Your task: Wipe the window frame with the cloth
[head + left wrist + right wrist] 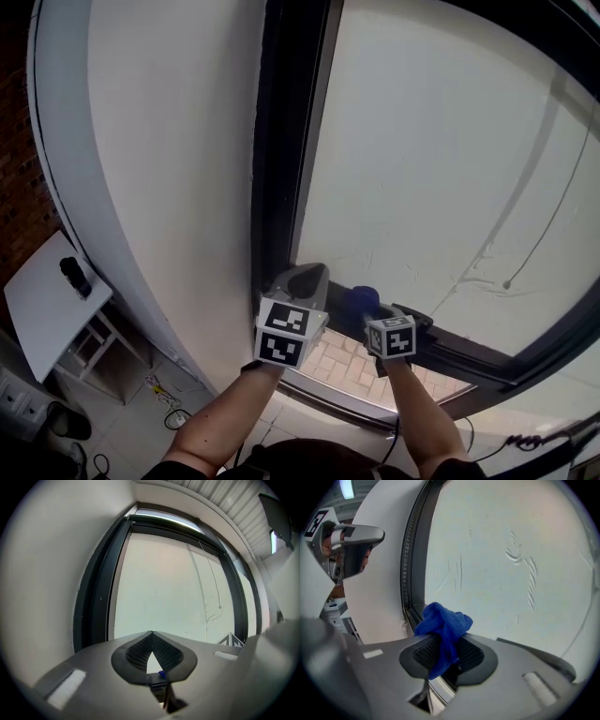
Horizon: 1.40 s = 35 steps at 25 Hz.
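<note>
Two grippers are seen low in the head view, side by side at the bottom left corner of the window frame [279,141]. The left gripper [302,277] is held just beside the frame's dark upright. The right gripper [367,305] is held just to its right, over the lower rail, with a blue cloth [360,298] bunched at its tip. Pale glass [441,141] is enclosed by the frame, and a white wall [169,141] is seen to its left.

From the left gripper view, the left gripper [151,634] is shown with its jaws pressed together at the tips and nothing caught between them. The glass [164,588] and the frame's upright [93,597] are faced.

From the right gripper view, the cloth [443,625] is shown pinched between the jaws of the right gripper [446,645]. It is bunched up above them, in front of the frame's lower left corner [410,606]. Whether the frame is touched by the cloth cannot be told.
</note>
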Motion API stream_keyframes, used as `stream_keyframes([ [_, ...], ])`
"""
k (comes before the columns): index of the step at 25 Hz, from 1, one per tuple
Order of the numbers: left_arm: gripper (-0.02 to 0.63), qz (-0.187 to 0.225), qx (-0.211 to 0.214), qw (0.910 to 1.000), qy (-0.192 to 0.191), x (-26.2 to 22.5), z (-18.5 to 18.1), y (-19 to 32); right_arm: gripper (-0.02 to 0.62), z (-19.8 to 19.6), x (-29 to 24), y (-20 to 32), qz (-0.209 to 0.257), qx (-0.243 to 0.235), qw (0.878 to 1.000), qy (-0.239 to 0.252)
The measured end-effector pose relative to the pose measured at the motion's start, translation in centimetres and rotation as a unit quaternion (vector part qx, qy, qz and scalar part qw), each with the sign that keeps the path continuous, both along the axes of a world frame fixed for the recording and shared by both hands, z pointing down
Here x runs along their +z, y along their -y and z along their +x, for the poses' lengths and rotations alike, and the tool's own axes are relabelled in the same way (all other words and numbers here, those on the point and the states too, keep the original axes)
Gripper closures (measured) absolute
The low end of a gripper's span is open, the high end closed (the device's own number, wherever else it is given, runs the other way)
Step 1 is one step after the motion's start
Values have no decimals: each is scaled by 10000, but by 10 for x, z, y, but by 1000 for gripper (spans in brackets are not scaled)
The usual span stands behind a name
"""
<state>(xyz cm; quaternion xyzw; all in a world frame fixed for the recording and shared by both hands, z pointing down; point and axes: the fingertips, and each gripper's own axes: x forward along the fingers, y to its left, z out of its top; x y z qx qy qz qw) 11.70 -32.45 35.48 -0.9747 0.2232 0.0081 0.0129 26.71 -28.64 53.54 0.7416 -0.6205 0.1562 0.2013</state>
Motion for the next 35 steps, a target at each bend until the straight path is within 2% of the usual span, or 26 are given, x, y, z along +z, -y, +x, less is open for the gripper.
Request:
stream_keyframes([
  [6,613,-104,217,9997,19,9,14,-8,492,3,-5,-12,148,100,9998,-11],
  [10,612,-132,350,9993,76,14,21,-13,492,-8,-29,-15,600,-25,9982,66],
  [15,612,-104,572,9983,87,18,24,-16,492,-23,-76,-37,1187,74,9928,110],
  [22,614,-27,1062,9943,57,24,39,-37,492,-33,-132,-87,2189,94,9756,110],
  [29,613,95,1297,9915,82,20,59,-78,492,-10,-166,-160,2613,345,9646,37],
  [35,612,97,1370,9905,116,19,74,-114,492,19,-176,-219,2724,495,9609,-61],
])
